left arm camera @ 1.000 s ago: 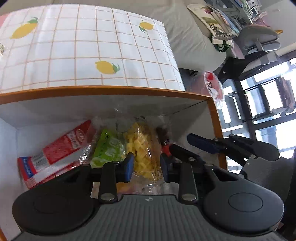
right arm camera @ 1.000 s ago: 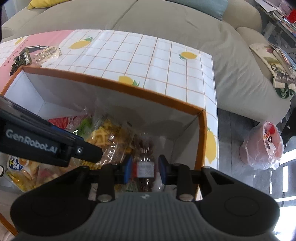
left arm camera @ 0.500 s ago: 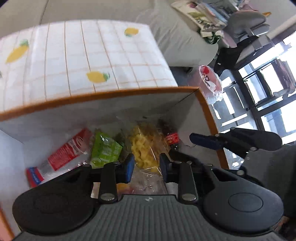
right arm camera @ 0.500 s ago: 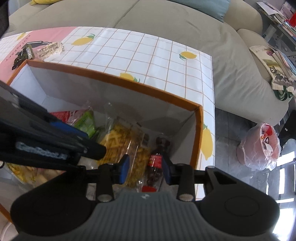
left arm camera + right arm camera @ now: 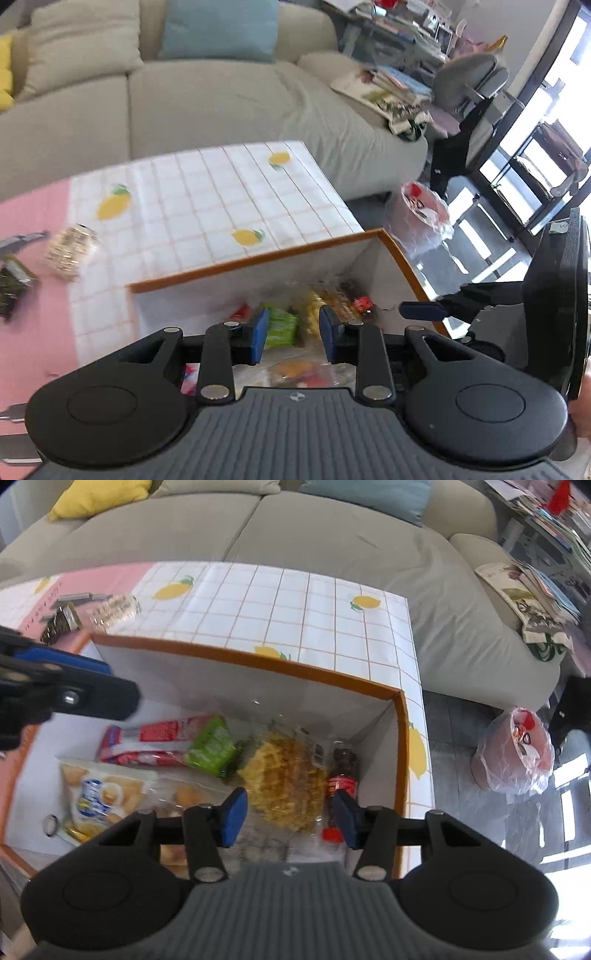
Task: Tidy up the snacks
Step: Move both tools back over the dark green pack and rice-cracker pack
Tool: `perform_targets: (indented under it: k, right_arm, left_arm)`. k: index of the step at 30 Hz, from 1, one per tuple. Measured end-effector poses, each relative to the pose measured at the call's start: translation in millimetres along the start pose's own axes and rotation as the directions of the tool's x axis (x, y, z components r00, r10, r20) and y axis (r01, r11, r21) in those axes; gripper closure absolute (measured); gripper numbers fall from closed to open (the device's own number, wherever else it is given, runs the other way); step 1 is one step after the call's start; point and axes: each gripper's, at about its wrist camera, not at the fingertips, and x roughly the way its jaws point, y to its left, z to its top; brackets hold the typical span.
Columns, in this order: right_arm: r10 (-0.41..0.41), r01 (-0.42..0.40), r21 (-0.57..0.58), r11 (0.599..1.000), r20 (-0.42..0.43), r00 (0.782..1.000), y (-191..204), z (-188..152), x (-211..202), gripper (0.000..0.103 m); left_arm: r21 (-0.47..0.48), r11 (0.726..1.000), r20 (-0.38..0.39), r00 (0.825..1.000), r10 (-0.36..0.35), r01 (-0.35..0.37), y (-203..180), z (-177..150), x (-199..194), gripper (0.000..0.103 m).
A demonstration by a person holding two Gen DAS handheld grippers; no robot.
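An orange-rimmed white box (image 5: 240,657) sits on the lemon-print tablecloth and holds the snacks. Inside lie a cola bottle (image 5: 341,775) by the right wall, a yellow snack bag (image 5: 284,779), a green packet (image 5: 212,747), a red packet (image 5: 147,742) and a bag of puffs (image 5: 99,794). My right gripper (image 5: 290,819) hovers over the yellow bag and bottle; its jaws are opening and its pads touch nothing. My left gripper (image 5: 293,332) is above the box's near side, shut with nothing between its pads. The green packet (image 5: 280,326) shows past its fingertips.
A clear packet (image 5: 114,611) and a dark packet (image 5: 61,622) lie on the table beyond the box. A grey sofa (image 5: 332,528) runs behind the table. On the floor to the right stands a pink plastic bag (image 5: 517,753), with an office chair (image 5: 469,77) farther back.
My right gripper let go of the cola bottle, which now lies in the box, and rose with its jaws widening. My left gripper lifted out of the box and tilted up toward the sofa.
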Motion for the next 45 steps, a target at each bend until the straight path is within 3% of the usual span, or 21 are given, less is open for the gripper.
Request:
perform_targets:
  k: [5, 12, 15, 18, 23, 28, 32, 41, 45]
  right_arm:
    - [0.004, -0.006, 0.044, 0.999, 0.032, 0.999, 19.8, -2.6, -23.7, 0.052]
    - [0.024, -0.041, 0.12, 0.992, 0.141, 0.99, 56.1, -5.7, -64.3, 0.052]
    - [0.05, -0.087, 0.16, 0.983, 0.224, 0.973, 74.5, -9.6, -81.9, 0.044]
    - [0.07, -0.131, 0.191, 0.973, 0.293, 0.954, 97.5, -15.0, -92.2, 0.044]
    - [0.117, -0.196, 0.196, 0.961, 0.354, 0.928, 147.6, -22.2, -92.7, 0.044]
    - [0.163, -0.234, 0.188, 0.954, 0.332, 0.929, 190.4, -15.6, -76.6, 0.044]
    - [0.16, -0.217, 0.156, 0.964, 0.312, 0.936, 215.1, -0.5, -62.1, 0.043]
    - [0.189, -0.216, 0.07, 0.974, 0.281, 0.941, 243.0, 48.7, -12.3, 0.043]
    - [0.188, -0.204, 0.04, 0.978, 0.247, 0.951, 250.0, 72.8, 18.3, 0.036]
  left_arm:
    - [0.015, 0.999, 0.044, 0.998, 0.042, -0.042, 12.9, -10.2, -39.7, 0.07]
    - [0.012, 0.992, 0.079, 0.989, 0.121, -0.123, 38.3, -32.8, -86.2, 0.067]
    - [-0.004, 0.99, 0.094, 0.985, 0.143, -0.143, 54.1, -45.6, -100.1, 0.057]
    - [-0.035, 0.988, 0.104, 0.983, 0.154, -0.151, 74.2, -58.0, -110.4, 0.049]
    - [-0.086, 0.979, 0.111, 0.975, 0.192, -0.183, 109.0, -73.1, -123.9, 0.045]
    - [-0.112, 0.976, 0.121, 0.972, 0.201, -0.188, 140.9, -79.3, -130.4, 0.044]
    - [-0.118, 0.977, 0.128, 0.973, 0.192, -0.177, 171.4, -78.7, -127.9, 0.044]
    - [-0.149, 0.972, 0.084, 0.977, 0.194, -0.18, 245.4, -70.2, -91.3, 0.044]
    - [-0.126, 0.973, 0.057, 0.978, 0.202, -0.194, 269.0, -59.7, -66.1, 0.035]
